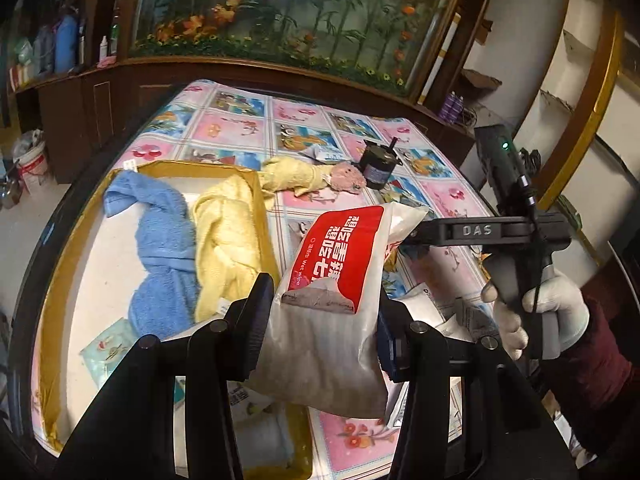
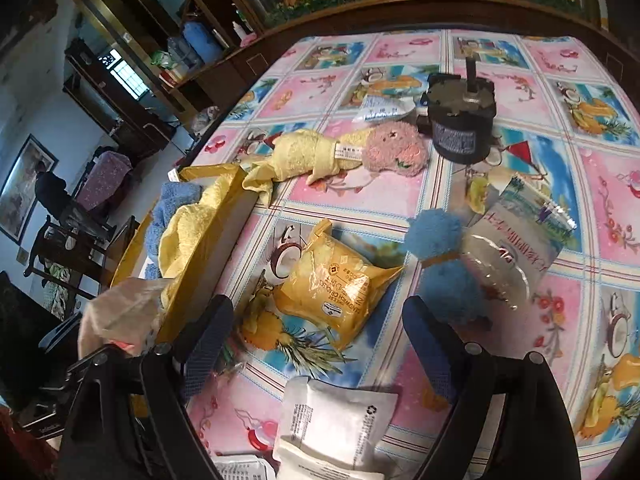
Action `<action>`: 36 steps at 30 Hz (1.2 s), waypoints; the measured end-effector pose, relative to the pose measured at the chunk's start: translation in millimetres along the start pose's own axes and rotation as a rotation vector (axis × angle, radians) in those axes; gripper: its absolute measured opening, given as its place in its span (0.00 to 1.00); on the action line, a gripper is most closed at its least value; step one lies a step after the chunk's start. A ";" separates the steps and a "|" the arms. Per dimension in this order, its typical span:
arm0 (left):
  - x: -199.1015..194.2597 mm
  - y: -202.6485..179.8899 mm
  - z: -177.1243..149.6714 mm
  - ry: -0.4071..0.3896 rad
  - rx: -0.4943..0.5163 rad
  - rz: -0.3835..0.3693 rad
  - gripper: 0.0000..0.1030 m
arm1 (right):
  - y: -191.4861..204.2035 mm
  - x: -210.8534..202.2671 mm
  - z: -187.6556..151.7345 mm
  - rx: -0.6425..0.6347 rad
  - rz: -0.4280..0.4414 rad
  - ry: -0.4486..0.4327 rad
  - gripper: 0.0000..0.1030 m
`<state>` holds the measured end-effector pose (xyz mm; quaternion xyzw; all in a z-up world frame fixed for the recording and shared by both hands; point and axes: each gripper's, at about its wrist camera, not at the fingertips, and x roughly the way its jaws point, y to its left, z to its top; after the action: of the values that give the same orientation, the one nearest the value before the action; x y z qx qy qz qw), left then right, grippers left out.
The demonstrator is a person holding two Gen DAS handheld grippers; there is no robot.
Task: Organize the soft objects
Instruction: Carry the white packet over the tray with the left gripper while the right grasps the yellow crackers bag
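Left wrist view: the left gripper (image 1: 320, 316) has its jaws clamped on a wet-wipe pack (image 1: 332, 280) with a red label, held above the surface at the right edge of the box.
Box: a shallow yellow-rimmed cardboard box (image 1: 72, 236) lies at 9 o'clock on the surface, holding a blue towel (image 1: 160, 248) and, just beside it, a yellow towel (image 1: 228, 240).
Surface: a table under a glossy cloth (image 1: 236, 124) printed in pink flower and blue fruit squares.
Beyond the box: a rolled yellow cloth (image 1: 296, 176) touches a pink plush piece (image 1: 348, 178) at 12 o'clock, with a black cylindrical motor (image 1: 378, 164) just beside them.
Right gripper: seen from the left wrist at 3 o'clock, held by a white-gloved hand (image 1: 536, 312); from the right wrist view the right gripper (image 2: 320, 344) has its jaws wide apart and holding nothing.
Right wrist view, near items: a yellow snack packet (image 2: 336, 284) lies between the fingers' line of sight, a blue pom-pom toy (image 2: 444, 256) at 2 o'clock touches a clear plastic pouch (image 2: 516, 248), and a white sachet (image 2: 336, 424) lies at 6 o'clock.
Room: a dark wooden cabinet with a large flower-and-bamboo panel (image 1: 296, 12) stands behind the surface; shelves of bottles (image 1: 64, 44) at 10 o'clock.
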<state>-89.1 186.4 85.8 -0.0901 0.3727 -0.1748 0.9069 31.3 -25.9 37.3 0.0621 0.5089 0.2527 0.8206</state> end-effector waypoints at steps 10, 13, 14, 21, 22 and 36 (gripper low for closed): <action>-31.0 41.0 -12.4 -0.043 -0.074 0.086 0.45 | 32.1 54.1 -1.7 -0.316 -0.280 0.082 0.74; -39.0 57.7 -13.1 -0.058 -0.112 0.126 0.45 | 19.4 42.9 -0.5 -0.232 -0.220 0.052 0.63; -41.1 62.4 -13.2 -0.062 -0.123 0.141 0.45 | 16.2 39.7 -0.5 -0.211 -0.200 0.043 0.61; -36.6 91.2 -9.6 -0.036 -0.176 0.251 0.45 | 30.2 3.0 2.6 -0.188 -0.146 -0.049 0.61; -32.5 94.8 -7.2 -0.027 -0.182 0.264 0.45 | 38.1 -2.6 2.6 -0.206 -0.135 -0.059 0.61; 8.7 143.8 7.6 0.055 -0.302 0.370 0.48 | 141.9 30.2 23.9 -0.350 0.005 -0.018 0.61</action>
<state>-42.0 315.9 43.3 -0.1502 0.4291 0.0496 0.8893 12.7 114.9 75.3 -0.0783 0.4494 0.3392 0.8227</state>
